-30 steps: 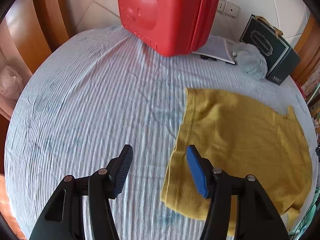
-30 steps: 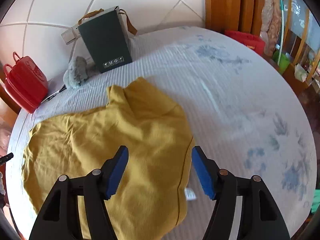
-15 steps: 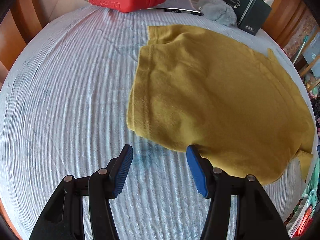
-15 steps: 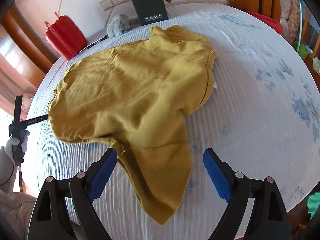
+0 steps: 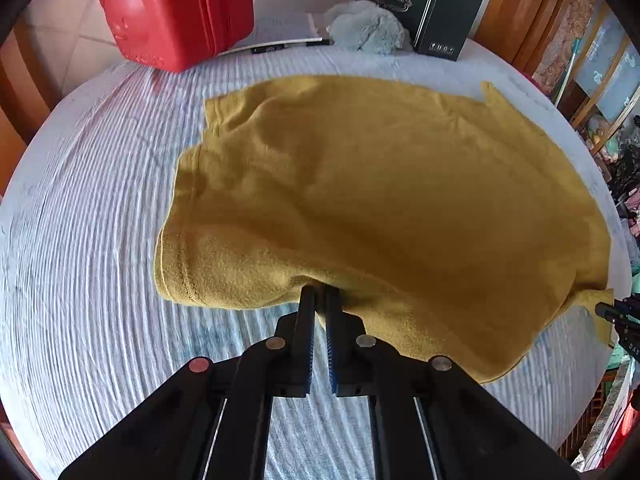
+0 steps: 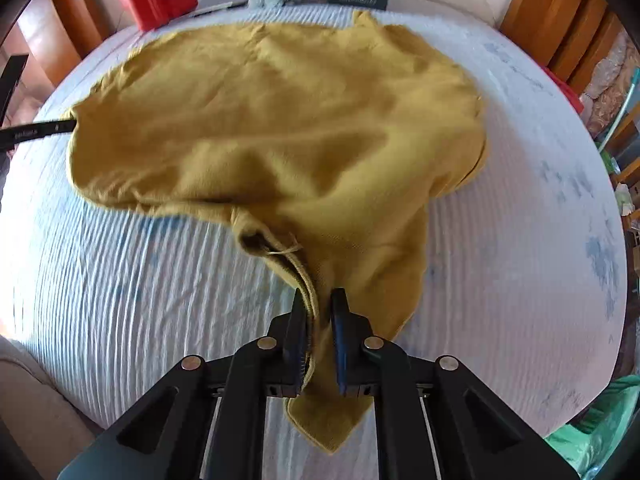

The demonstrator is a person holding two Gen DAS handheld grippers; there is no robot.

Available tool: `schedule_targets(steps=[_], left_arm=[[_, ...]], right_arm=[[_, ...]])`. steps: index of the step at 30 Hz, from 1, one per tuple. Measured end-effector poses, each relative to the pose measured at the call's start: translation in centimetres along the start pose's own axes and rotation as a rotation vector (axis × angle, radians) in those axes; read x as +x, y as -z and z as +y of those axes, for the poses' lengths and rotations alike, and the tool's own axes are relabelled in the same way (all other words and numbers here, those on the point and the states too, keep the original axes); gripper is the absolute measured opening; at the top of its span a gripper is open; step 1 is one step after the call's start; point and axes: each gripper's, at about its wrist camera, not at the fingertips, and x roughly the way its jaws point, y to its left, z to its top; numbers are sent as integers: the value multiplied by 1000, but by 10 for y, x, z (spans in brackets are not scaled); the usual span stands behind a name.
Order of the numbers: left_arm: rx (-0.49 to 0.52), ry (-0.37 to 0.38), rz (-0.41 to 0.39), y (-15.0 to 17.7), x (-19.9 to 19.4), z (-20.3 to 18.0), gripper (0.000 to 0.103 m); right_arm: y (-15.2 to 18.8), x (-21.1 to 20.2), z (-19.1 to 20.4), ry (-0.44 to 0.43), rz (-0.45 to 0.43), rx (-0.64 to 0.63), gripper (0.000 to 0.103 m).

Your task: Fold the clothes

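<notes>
A mustard-yellow garment (image 5: 380, 192) lies spread on the white ribbed bedspread (image 5: 80, 240); it also shows in the right wrist view (image 6: 280, 120). My left gripper (image 5: 319, 292) is shut on the garment's near edge. My right gripper (image 6: 320, 300) is shut on a bunched part of the garment near a seam, with a pointed end of cloth hanging below the fingers. The cloth is lifted and stretched between the two grippers. The other gripper shows at the right edge of the left wrist view (image 5: 620, 316) and at the left edge of the right wrist view (image 6: 36, 132).
A red case (image 5: 180, 12), a booklet (image 5: 280, 32), a grey plush toy (image 5: 364, 28) and a dark gift bag (image 5: 424, 4) stand at the bed's far end. Wooden frame (image 6: 560, 20) at the sides. Blue flower prints (image 6: 600, 256) mark the bedspread on the right.
Both grippers were open above the garment; now both have closed on its near edge. The cloth has been lifted off the bed between them.
</notes>
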Motion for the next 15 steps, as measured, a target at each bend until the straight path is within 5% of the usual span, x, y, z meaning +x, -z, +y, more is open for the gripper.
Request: schedule_targets(steps=[4, 8, 9, 11, 14, 15], left_arm=[[43, -24, -47, -56, -6, -2, 4], [32, -46, -44, -106, 13, 1, 5], [23, -46, -38, -114, 18, 4, 6], [5, -46, -25, -131, 28, 9, 9], [7, -41, -29, -122, 23, 19, 19], [6, -38, -22, -112, 20, 22, 32]], right_arm=[[-48, -32, -43, 7, -152, 64, 11], [-109, -19, -77, 11, -209, 108, 12], [-122, -8, -84, 22, -200, 127, 18], [-145, 14, -98, 42, -172, 161, 51], [-162, 43, -111, 62, -118, 192, 61], [-163, 50, -114, 50, -102, 205, 61]])
